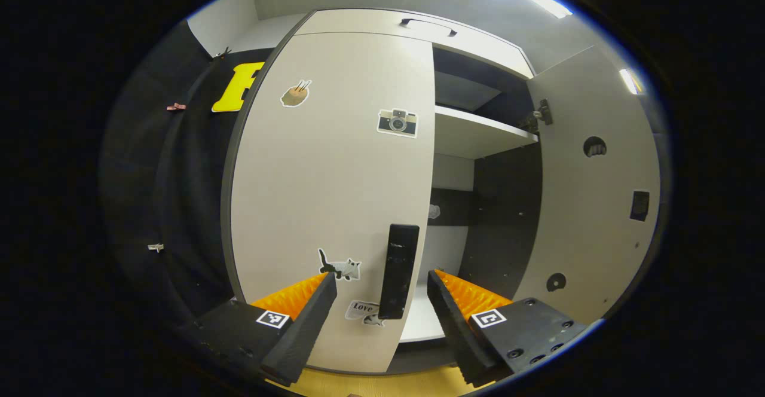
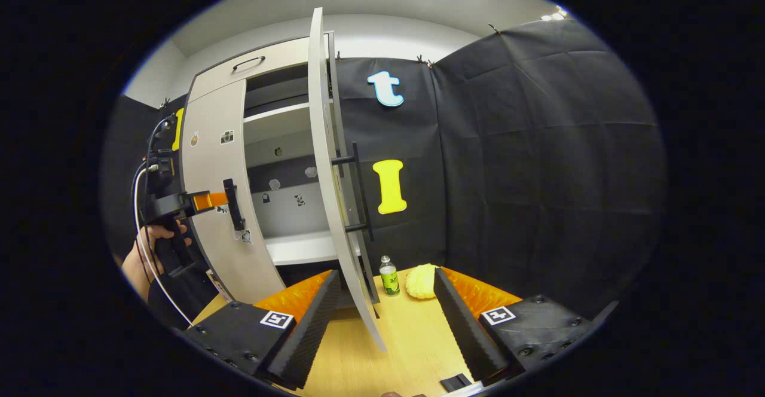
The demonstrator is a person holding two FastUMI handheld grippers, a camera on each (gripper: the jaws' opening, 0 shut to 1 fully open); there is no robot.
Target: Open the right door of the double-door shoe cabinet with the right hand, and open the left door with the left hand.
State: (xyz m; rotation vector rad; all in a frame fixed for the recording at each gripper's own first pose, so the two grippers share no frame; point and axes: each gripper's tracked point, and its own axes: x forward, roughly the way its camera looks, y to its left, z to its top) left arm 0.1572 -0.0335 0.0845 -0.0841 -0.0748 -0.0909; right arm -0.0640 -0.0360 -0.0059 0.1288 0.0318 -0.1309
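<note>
we see the shoe cabinet standing on the wooden table, with its right door already swung wide and its shelves exposed. the left door is shut. our left gripper has its jaws spread, one finger on each side of the dark bar handle near the door's inner edge, not pressing on it as far as we can tell. our right gripper is likewise parted and holds nothing, hanging just by the edge of the right door.

we judge the left door to be a stiff, light panel that should swing easily on its hinges. its face is smooth and offers no purchase, so the rigid handle is the place to pinch, squarely across its middle, then pull outward in an arc.
</note>
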